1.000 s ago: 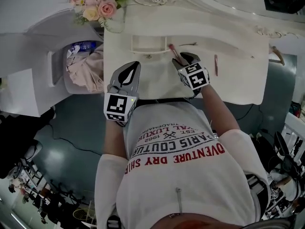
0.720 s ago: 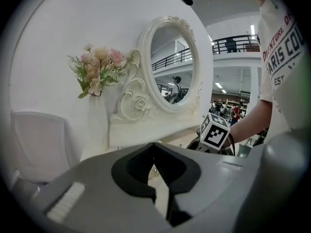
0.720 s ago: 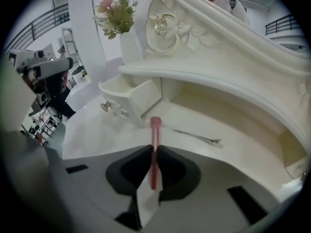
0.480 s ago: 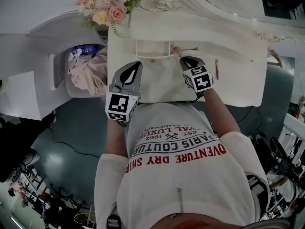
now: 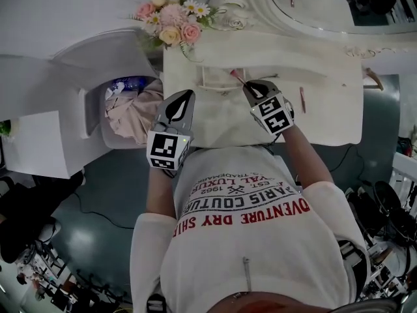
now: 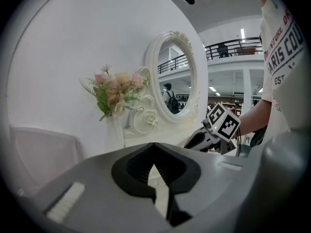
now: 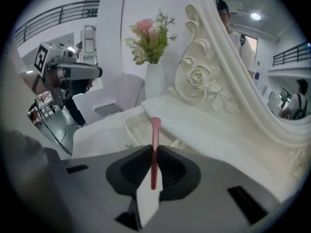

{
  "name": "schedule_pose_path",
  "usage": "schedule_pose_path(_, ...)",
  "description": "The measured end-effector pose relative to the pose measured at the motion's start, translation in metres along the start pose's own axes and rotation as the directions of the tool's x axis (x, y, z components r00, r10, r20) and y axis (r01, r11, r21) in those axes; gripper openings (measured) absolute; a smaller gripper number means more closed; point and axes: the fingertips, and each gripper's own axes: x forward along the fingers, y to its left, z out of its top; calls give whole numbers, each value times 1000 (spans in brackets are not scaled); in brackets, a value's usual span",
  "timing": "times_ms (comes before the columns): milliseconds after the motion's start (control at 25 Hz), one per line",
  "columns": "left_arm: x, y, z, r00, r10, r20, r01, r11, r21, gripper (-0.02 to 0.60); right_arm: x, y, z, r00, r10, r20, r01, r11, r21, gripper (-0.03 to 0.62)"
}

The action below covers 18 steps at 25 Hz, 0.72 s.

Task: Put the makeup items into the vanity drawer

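Observation:
My right gripper [image 5: 248, 85] [image 7: 154, 148] is shut on a thin pink makeup stick [image 5: 236, 77] [image 7: 155, 128]; its jaws have just been closing, with the stick between them. The stick juts out past the fingertips, above the white vanity top [image 5: 326, 113] and close to the open drawer [image 5: 208, 85]. Another pink stick [image 5: 301, 100] lies on the vanity to the right. My left gripper [image 5: 180, 103] [image 6: 153, 147] hovers at the vanity's front left, shut with nothing between its jaws. The left gripper view shows the right gripper [image 6: 206, 136] off to the right.
A vase of pink flowers [image 5: 172, 21] [image 6: 116, 93] [image 7: 150, 40] stands at the vanity's back left, beside the oval mirror [image 5: 313, 5]. A white bin holding cloth [image 5: 133, 109] sits on the floor to the left. A brownish item [image 5: 374, 77] lies at the vanity's right end.
The right gripper has closed on the pink stick and lifted it off the vanity top. The left gripper has shifted slightly toward the vanity.

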Motion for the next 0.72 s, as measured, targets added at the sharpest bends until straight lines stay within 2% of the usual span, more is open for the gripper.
schedule_pose_path(120,-15,16,-1,1000,24,16,-24,1000,-9,11,12,14,17,1000,-6,-12,5,995,-104,51)
schedule_pose_path(240,-29,26,-10,999,48,13,-48,999,-21,11,24,27,28,1000,10,-25,-14,987,-163,51)
schedule_pose_path(560,-53,49,-23,991,133,-4,-133,990,-46,11,53,38,39,996,41,-82,-55,983,-176,52)
schedule_pose_path(640,-53,46,-18,989,147,7,-147,988,-49,11,52,39,39,996,62,-70,-72,986,-151,114)
schedule_pose_path(680,-51,45,-16,988,152,12,-151,987,-50,11,52,40,39,995,75,-59,-82,987,-138,201)
schedule_pose_path(720,-49,43,-15,988,153,15,-152,987,-51,11,51,39,40,995,84,-48,-90,988,-129,247)
